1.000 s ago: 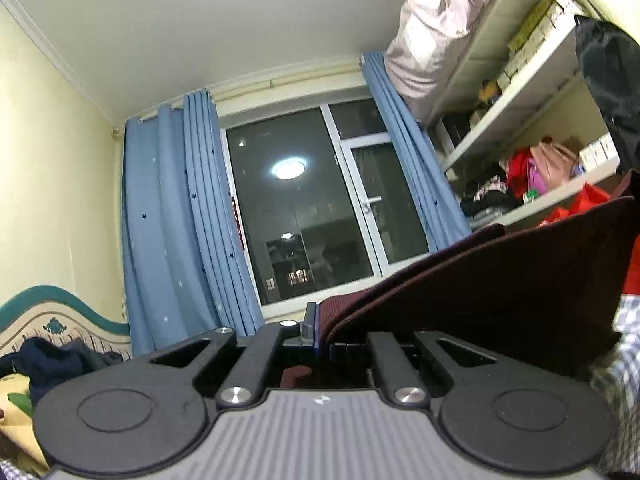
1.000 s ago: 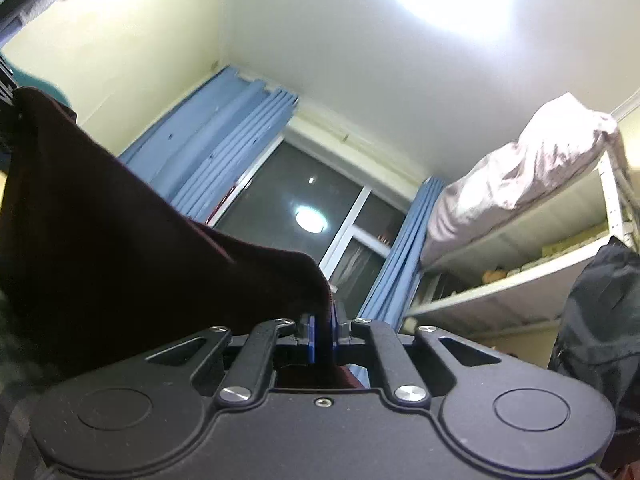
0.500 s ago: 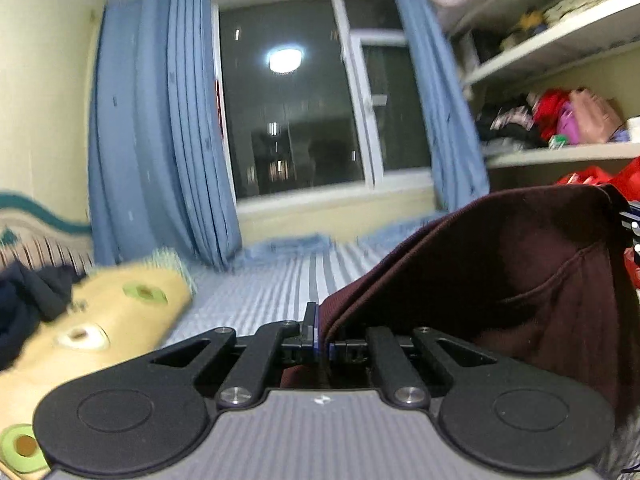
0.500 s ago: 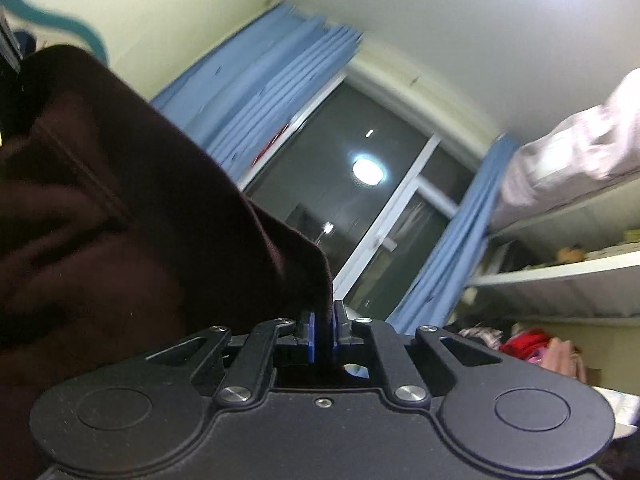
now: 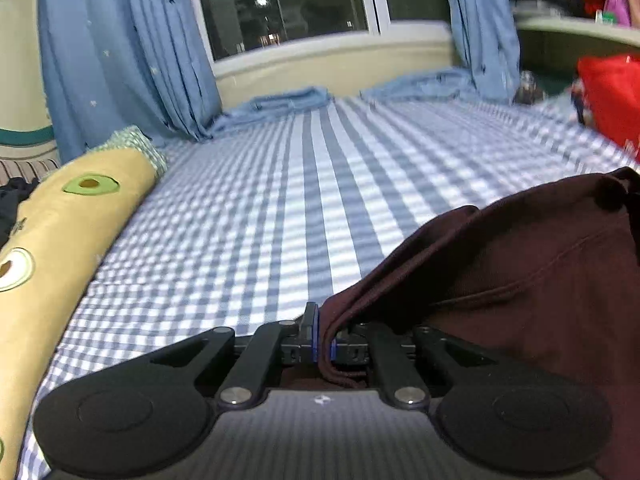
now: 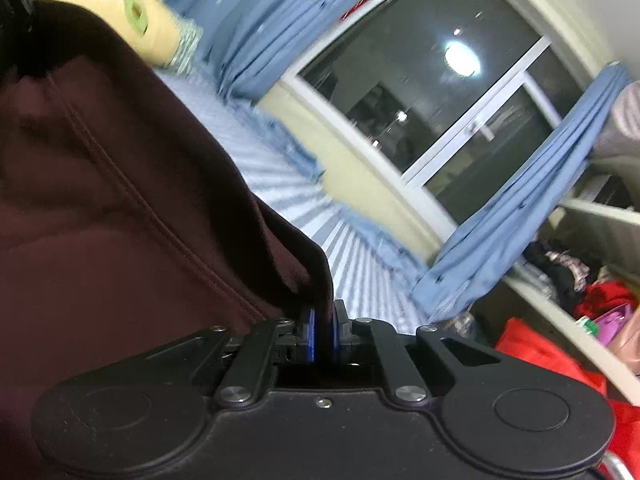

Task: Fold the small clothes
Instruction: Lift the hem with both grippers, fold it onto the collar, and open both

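Note:
A dark maroon garment [image 5: 520,264] hangs stretched between my two grippers above the bed. My left gripper [image 5: 323,336] is shut on its left edge, and the cloth runs off to the right. In the right wrist view the same maroon garment [image 6: 120,184] fills the left side, and my right gripper [image 6: 323,330] is shut on its right edge. A stitched seam crosses the cloth. The garment's lower part is hidden behind the gripper bodies.
A bed with a blue-and-white checked sheet [image 5: 320,168] lies ahead and below. A yellow avocado-print quilt [image 5: 60,232] lies along its left. Blue curtains [image 5: 120,48] and a dark window [image 5: 280,0] stand behind. Red items [image 5: 612,96] and shelves [image 6: 580,280] are at the right.
Both grippers have tilted downward with the garment: the views swung from ceiling and window to the bed. The grips on the cloth are unchanged.

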`<state>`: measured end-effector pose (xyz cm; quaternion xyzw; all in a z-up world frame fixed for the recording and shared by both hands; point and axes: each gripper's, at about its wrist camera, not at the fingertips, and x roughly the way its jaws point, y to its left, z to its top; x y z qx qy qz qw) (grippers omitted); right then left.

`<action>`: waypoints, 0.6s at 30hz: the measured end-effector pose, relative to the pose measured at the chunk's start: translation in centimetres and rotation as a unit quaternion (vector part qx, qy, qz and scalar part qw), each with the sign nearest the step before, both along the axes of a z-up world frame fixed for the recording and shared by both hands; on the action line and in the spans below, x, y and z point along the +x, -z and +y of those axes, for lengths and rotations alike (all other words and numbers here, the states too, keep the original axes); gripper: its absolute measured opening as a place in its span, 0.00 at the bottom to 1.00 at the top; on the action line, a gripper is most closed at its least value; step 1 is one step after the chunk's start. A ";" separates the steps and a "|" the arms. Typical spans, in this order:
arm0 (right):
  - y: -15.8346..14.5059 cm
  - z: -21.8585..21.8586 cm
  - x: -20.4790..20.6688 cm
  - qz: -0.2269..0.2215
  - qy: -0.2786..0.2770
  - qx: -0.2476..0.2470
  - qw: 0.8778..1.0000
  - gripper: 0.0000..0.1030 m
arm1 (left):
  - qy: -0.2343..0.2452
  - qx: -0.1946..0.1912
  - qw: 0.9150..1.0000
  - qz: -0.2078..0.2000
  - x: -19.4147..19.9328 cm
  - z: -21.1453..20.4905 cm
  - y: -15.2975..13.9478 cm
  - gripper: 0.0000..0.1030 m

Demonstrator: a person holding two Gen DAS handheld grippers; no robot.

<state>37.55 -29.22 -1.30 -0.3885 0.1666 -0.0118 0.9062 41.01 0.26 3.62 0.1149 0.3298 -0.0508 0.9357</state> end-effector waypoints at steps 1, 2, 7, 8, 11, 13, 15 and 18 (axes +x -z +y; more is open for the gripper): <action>0.8 -0.1 0.6 0.011 0.002 -0.001 1.000 0.07 | 0.000 0.003 1.000 0.007 0.3 -0.2 0.7 0.05; 1.4 -0.2 1.0 0.019 0.004 0.001 1.000 0.08 | 0.000 0.005 1.000 0.014 0.9 -0.3 1.2 0.05; 3.7 -0.7 2.4 0.046 0.006 0.009 0.999 0.08 | 0.007 0.015 0.998 0.053 2.8 -0.8 3.6 0.08; 4.0 -0.8 3.0 0.051 0.006 0.008 0.999 0.08 | 0.008 0.014 0.998 0.059 3.2 -0.9 3.7 0.10; 4.8 -0.8 3.5 0.062 0.003 0.007 0.998 0.08 | 0.017 -0.006 0.997 0.079 3.8 -0.2 3.9 0.30; 5.2 -1.0 4.1 0.070 0.002 0.008 0.997 0.09 | 0.019 -0.021 0.996 0.084 3.8 0.5 3.5 0.51; 5.5 -0.9 4.2 0.072 0.000 0.009 0.997 0.12 | 0.017 -0.030 0.996 0.081 3.6 1.1 2.9 0.67; 5.8 -0.7 4.0 0.069 0.000 0.009 0.998 0.20 | 0.015 -0.053 0.995 0.078 2.8 2.3 1.8 0.88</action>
